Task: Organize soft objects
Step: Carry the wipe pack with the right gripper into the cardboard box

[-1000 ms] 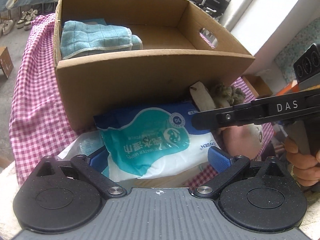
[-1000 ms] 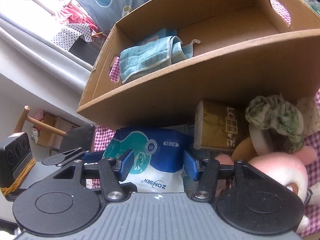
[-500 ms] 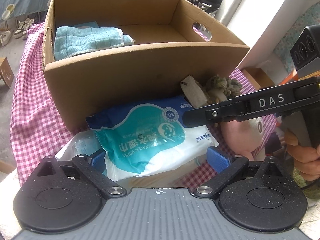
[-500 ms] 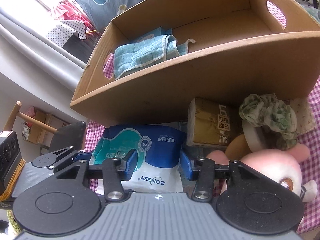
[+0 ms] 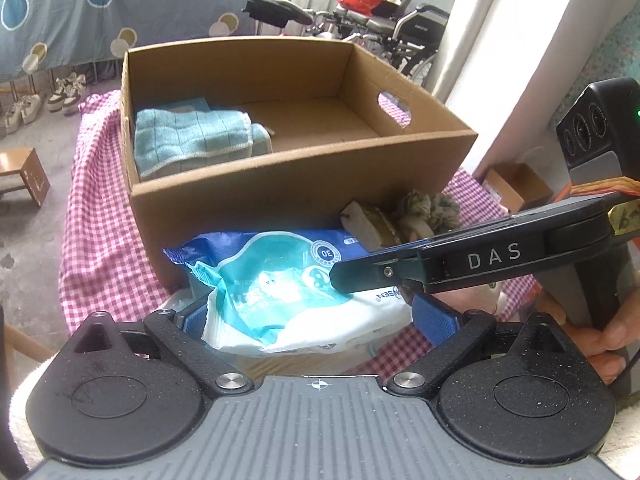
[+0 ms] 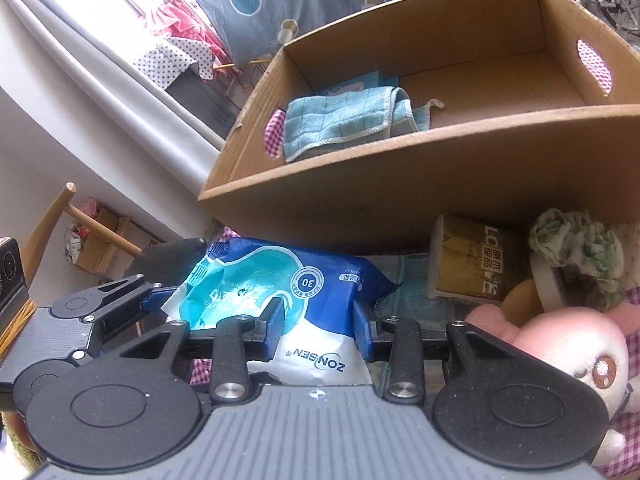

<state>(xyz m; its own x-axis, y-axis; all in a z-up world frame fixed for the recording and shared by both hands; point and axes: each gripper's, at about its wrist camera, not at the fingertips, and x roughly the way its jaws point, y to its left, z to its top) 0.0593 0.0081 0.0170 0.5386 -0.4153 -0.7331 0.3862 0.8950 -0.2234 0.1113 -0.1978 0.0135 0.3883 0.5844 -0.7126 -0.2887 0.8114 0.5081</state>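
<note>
A blue and white pack of wet wipes (image 5: 280,280) is held just in front of the cardboard box (image 5: 304,176), and it also shows in the right wrist view (image 6: 280,300). My left gripper (image 5: 316,320) has its blue pads wide around the pack's near end. My right gripper (image 6: 316,326) is shut on the pack's white end and reaches in from the right in the left wrist view (image 5: 360,276). A folded teal cloth (image 5: 192,140) lies in the box's left part (image 6: 344,120).
A brown tissue pack (image 6: 472,268), a green scrunchie (image 6: 576,252) and a pink plush toy (image 6: 568,348) lie on the pink checked tablecloth (image 5: 100,232) by the box's front wall. Chairs, shoes and wheelchairs stand beyond the table.
Both grippers have risen with the wipes pack, so the box's inside shows more fully. The right gripper's fingers have closed tighter on the pack.
</note>
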